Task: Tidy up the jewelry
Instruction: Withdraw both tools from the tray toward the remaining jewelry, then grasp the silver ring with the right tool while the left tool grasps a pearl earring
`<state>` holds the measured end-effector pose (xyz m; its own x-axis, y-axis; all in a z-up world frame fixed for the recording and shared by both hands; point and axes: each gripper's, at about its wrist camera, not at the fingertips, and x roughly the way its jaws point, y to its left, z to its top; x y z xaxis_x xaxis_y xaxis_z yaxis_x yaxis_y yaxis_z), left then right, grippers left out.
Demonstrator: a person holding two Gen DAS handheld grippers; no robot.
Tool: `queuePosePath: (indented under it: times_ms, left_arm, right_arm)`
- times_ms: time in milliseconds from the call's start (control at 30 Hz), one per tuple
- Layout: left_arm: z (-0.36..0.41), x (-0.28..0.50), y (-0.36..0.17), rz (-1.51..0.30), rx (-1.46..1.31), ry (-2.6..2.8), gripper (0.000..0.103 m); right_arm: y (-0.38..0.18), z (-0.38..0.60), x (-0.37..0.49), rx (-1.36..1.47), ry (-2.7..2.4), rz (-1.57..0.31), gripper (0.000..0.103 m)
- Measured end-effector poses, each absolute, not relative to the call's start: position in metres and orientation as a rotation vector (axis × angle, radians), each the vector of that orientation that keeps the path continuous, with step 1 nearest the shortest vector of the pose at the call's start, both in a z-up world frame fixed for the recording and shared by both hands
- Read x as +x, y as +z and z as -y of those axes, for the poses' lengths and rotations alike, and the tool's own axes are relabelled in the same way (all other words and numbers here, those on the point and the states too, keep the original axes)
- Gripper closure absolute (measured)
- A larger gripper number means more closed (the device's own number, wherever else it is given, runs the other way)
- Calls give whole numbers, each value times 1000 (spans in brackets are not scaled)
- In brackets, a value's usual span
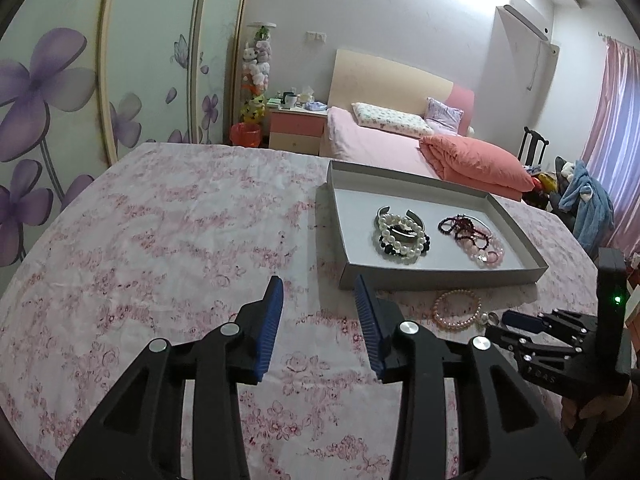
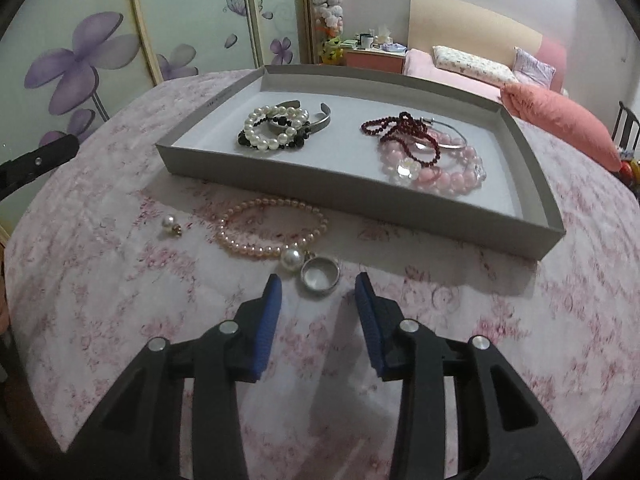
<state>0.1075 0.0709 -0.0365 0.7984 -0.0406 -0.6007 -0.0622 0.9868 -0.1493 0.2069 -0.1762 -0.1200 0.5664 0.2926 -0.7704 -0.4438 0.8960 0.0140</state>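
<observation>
One grey tray (image 2: 360, 196), one ring (image 2: 320, 277), two loose pearl earrings (image 2: 172, 226).

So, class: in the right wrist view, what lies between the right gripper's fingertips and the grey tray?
A silver ring, a large pearl and the pink pearl bracelet lie on the floral cloth between the open right gripper and the tray.

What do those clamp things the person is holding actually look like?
Each hand-held gripper is black plastic with cut-out, linked arms joined by round silver pins. The left hand-held gripper and right hand-held gripper each end in two ribbed blue pads. Seen from the left, the right one carries an upright black block with a small green light.
</observation>
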Motion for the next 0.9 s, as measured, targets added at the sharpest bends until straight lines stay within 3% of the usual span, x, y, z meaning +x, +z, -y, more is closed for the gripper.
queuePosePath:
  times_ms: [267, 300, 433, 900]
  left_arm:
    - [-59, 109, -41, -664, -152, -18, 64]
    - [-56, 109, -42, -666, -150, -23, 64]
    - [-47, 110, -46, -680, -135, -44, 55]
    - [12, 126, -72, -797, 16, -139, 51]
  right_arm:
    - [-119, 174, 215, -209, 445, -862, 74]
    - [-119, 174, 215, -211, 445, -861, 81]
    - [-119, 177, 213, -227, 425, -856, 81]
    - [-121, 241, 232, -105, 185, -870, 81]
